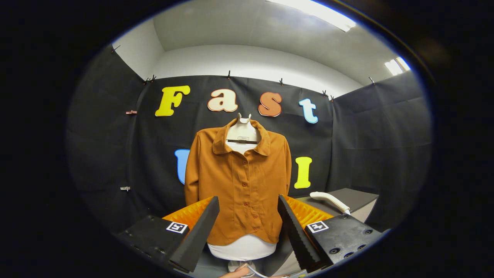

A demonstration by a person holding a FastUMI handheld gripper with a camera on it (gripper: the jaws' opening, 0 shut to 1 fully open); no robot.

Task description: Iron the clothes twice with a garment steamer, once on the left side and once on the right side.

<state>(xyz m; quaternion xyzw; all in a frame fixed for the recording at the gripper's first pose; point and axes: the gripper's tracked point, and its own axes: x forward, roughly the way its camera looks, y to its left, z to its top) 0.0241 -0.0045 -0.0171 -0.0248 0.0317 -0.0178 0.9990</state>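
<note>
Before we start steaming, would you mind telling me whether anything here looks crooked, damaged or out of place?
Nothing stands out. The rust-brown button-up shirt hangs straight and buttoned on the white mannequin torso. The white garment steamer lies on the grey table beside it. The gripper is open, holding nothing.

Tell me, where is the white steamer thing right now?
In the gripper view, the white curved-handled garment steamer lies on the grey table, right of the brown buttoned shirt on its white mannequin, beyond the open, empty tool.
</note>
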